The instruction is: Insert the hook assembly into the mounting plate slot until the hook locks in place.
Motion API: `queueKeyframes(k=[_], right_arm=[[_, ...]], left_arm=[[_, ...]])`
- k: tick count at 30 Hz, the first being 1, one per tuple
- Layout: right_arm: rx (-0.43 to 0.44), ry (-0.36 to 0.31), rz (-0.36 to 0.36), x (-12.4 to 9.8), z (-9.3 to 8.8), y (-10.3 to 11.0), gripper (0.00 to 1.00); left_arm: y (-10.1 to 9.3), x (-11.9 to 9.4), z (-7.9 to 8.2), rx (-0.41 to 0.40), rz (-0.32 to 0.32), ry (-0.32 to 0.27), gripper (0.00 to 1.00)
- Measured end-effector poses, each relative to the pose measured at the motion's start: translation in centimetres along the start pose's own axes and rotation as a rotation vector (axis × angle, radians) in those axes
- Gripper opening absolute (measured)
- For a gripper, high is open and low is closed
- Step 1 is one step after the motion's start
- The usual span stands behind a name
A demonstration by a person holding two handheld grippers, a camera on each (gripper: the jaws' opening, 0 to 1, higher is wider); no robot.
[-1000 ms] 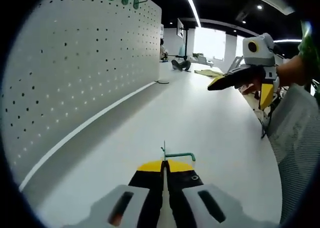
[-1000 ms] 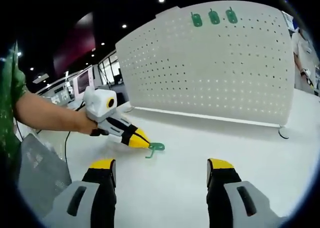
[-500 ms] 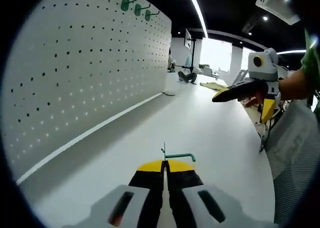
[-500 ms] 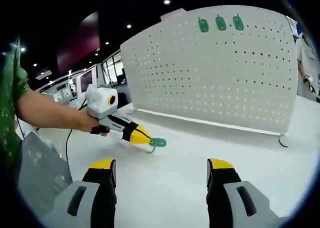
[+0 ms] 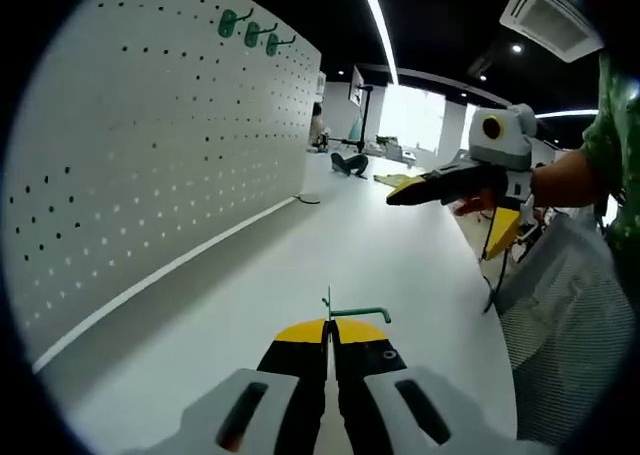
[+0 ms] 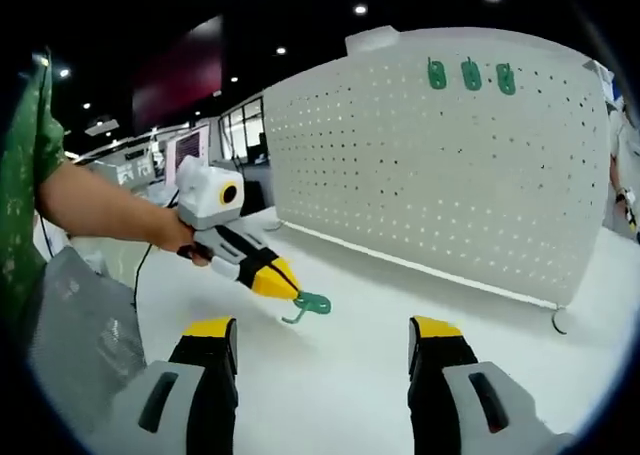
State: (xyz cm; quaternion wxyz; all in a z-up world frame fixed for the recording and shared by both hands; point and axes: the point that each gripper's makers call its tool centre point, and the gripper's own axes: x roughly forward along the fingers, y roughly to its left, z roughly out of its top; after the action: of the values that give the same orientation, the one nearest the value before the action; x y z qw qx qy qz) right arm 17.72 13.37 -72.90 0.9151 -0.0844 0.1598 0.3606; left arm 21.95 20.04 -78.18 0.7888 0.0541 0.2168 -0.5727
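Your left gripper [image 5: 329, 327] has its yellow-tipped jaws pressed together on the hook [image 5: 352, 312], pinching it by its flat end. In the left gripper view the green hook stands just past the tips: a thin upright stem at the seam of the jaws, and an arm running off to the right with a small bend at its end. In the right gripper view the same hook [image 6: 309, 304] hangs off the tip of that gripper [image 6: 292, 294], clear of the table [image 6: 340, 375], its curled end drooping toward the surface.

Your right gripper [image 6: 322, 333] has its jaws spread wide with nothing between them. Seen from the left gripper view it [image 5: 392, 197] floats ahead and to the right, above the table [image 5: 380, 265], held in a hand [image 5: 478, 197] at the end of a bare forearm with a green sleeve.

The pegboard [image 5: 150, 165] stands upright ahead and to the left of the left gripper, well apart from the hook. From the right gripper it [image 6: 440, 165] lies ahead, across open table. Three green hooks [image 6: 470, 75] already sit in a row near its top edge; in the left gripper view they [image 5: 250, 31] show at the far upper part of the board.

A grey mesh chair back [image 5: 560, 345] sits to the right of the left gripper.
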Motion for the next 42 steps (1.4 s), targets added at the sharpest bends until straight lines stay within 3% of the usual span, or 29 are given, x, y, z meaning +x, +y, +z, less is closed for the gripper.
queueKeyframes(k=[10,14,22,27,35,40,42], right_arm=[[-0.080,0.009,0.021,-0.2,1.1,1.2,0.65],[-0.158,0.028,0.025,-0.3,1.3,1.3,0.64],[-0.456,0.100,0.033,-0.3,1.9,2.3,0.61],[-0.704,0.146,0.044,0.1,2.0,3.4,0.55],[-0.846,0.177,0.061,0.6,1.8,4.4,0.51],[-1.010,0.204,0.081,0.9,1.5,5.3,0.48],[-1.029,0.208,0.095,1.0,1.3,5.9,0.46]], left_arm=[[-1.1,-1.2,1.1,0.016,-0.015,0.010,0.02],[-1.6,-1.4,1.2,0.022,-0.017,0.027,0.02],[-2.1,-1.7,1.5,0.014,-0.022,0.033,0.02],[-2.4,-1.9,1.7,-0.002,-0.025,0.034,0.02],[-2.7,-2.4,1.8,-0.001,-0.022,0.039,0.02],[-2.9,-2.5,1.8,-0.002,-0.023,0.040,0.02],[-3.1,-2.6,2.0,-0.011,-0.023,0.037,0.02]])
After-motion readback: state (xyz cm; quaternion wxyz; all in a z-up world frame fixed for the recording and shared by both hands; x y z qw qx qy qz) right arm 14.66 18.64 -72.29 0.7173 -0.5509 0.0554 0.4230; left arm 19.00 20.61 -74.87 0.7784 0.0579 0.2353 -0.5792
